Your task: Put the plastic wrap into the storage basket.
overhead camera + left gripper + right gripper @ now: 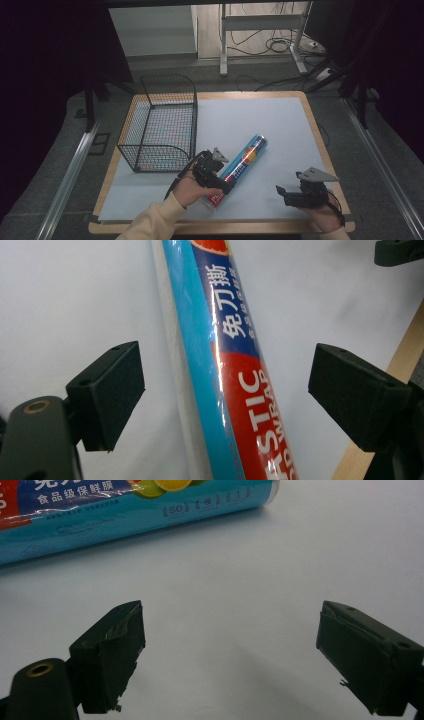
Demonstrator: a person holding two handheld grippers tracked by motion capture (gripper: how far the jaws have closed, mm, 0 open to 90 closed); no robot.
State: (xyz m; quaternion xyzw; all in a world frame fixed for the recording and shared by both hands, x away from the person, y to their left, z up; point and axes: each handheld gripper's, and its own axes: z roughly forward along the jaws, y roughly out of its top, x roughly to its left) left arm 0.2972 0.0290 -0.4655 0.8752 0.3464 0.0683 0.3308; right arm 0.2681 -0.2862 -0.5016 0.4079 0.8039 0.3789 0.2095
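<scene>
Pale blue matting (270, 130) is covering a wood-edged table, and a roll of plastic wrap (243, 162) is lying diagonally near its middle (blue sleeve, red band, printed fruit). Over the roll's near end the left gripper (226, 390) is hanging, jaws spread wide on either side of the tube without touching it. Well to the right, the right gripper (231, 652) is resting above bare mat, jaws likewise parted and gripping nothing. Behind and left, a black wire basket (162, 122) is standing.
</scene>
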